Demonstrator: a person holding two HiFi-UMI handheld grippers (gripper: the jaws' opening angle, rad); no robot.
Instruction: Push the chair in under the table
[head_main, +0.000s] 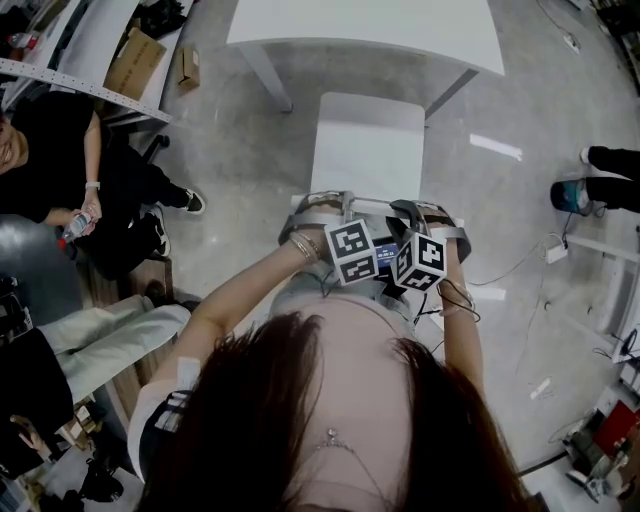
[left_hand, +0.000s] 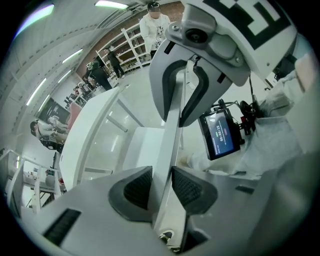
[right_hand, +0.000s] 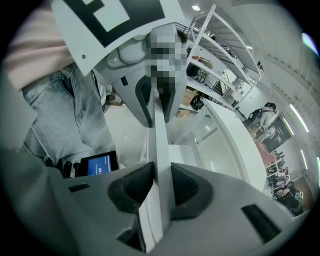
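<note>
Together, left tool (left_hand: 161, 188) and right tool (right_hand: 161, 186) clamp the chair backrest (left_hand: 169, 145).

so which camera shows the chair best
The head view: the whole white chair from above, seat facing the table. The left gripper view and right gripper view show only its backrest, edge-on and clamped, plus a sliver of seat.

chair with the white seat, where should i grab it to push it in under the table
Grip the top edge of the backrest, coming down from above on the side away from the table. It is a thin upright panel that fits between jaws, and the chair faces the table. The left gripper and right gripper are clamped on it, side by side.
</note>
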